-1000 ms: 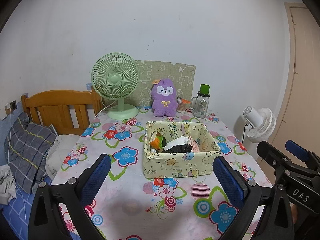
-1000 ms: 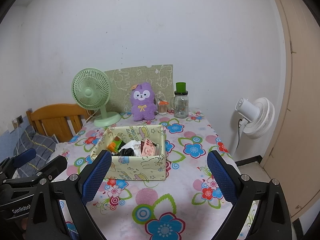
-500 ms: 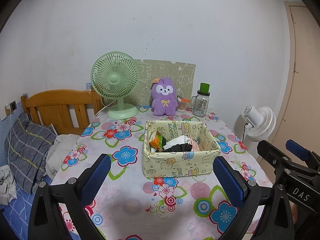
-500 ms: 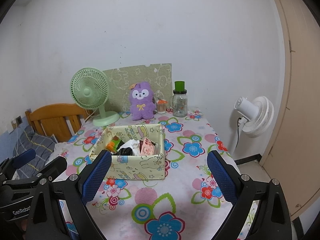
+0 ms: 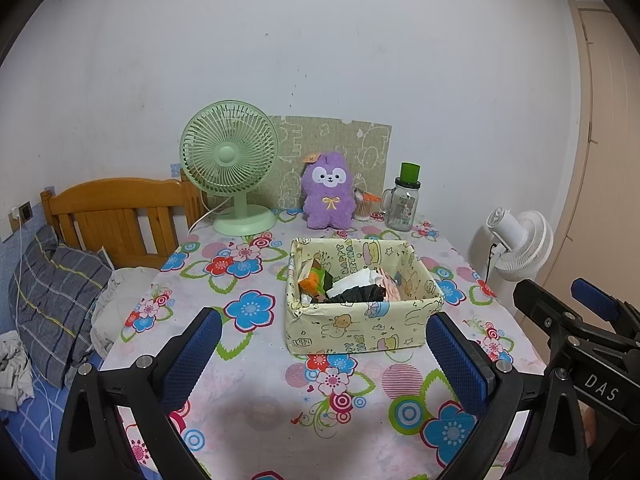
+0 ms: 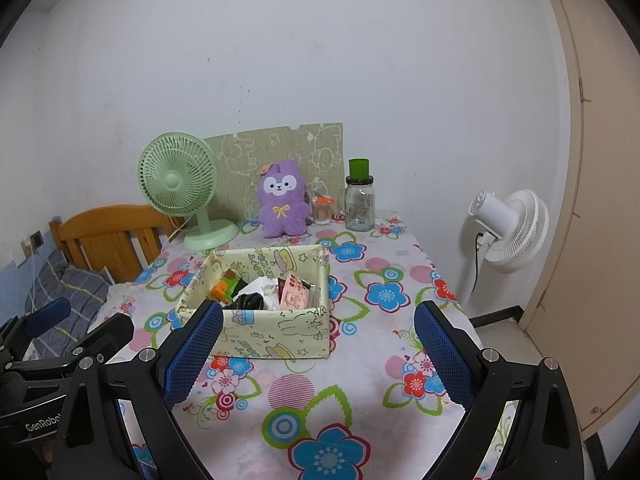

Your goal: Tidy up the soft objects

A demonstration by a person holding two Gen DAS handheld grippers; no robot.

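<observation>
Box [image 6: 276,336] nearer right gripper [image 6: 318,354], fingers [image 6: 440,354] wide, fuzzy purple plush [image 6: 282,200]

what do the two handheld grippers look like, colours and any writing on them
Both are black plastic frames with silver screws and two fingers faced in blue textured pads. The left gripper shows these pads in its own view; seen from the right camera, its body reads "GenRobo", cut off. The right gripper looks the same, with "DAS" in white on its body.
</observation>
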